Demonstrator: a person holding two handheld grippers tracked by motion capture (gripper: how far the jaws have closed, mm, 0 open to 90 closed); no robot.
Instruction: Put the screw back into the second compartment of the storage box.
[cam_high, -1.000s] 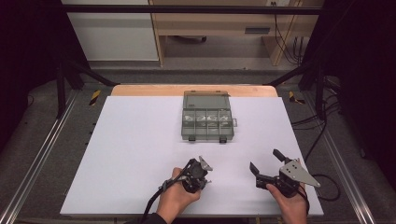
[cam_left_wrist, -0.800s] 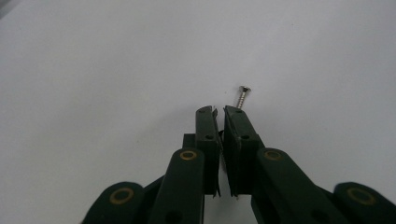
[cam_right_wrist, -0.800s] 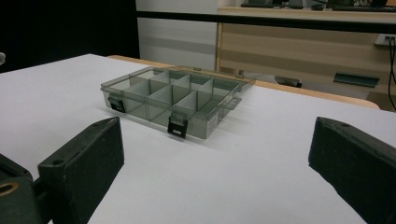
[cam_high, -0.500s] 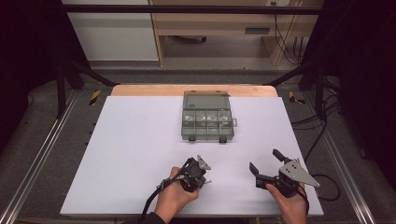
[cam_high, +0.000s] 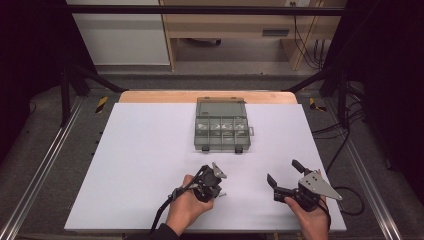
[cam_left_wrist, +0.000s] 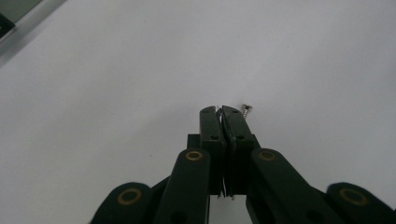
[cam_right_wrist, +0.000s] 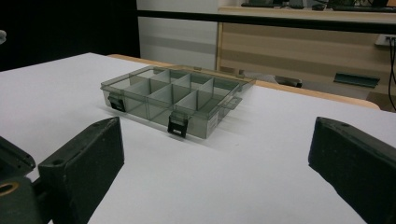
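White sheeting covers the table (cam_high: 130, 165), with a wooden edge showing along its far side. All positions below are referenced to the compartment box (cam_high: 221, 131), a smoky transparent organiser with black latches that sits toward the far middle of the sheet.

Left gripper (cam_high: 216, 187): I hold it on the near side of the box, slightly to the box's left and well apart from it, tilted down onto the sheet. Its two black fingers (cam_left_wrist: 212, 125) are pressed together along their whole length (a thin metallic sliver shows in the seam between them, too small to identify). One small screw (cam_left_wrist: 246, 110) lies on the sheet just beside the fingertips, on their right in the left gripper view; I cannot tell whether it touches them.

Right gripper (cam_high: 283, 176): I hold it on the near side of the box and to the box's right, also well apart from it. Its fingers (cam_right_wrist: 88, 158) stand wide apart with nothing between them, and the box lies beyond the gap in the right gripper view.
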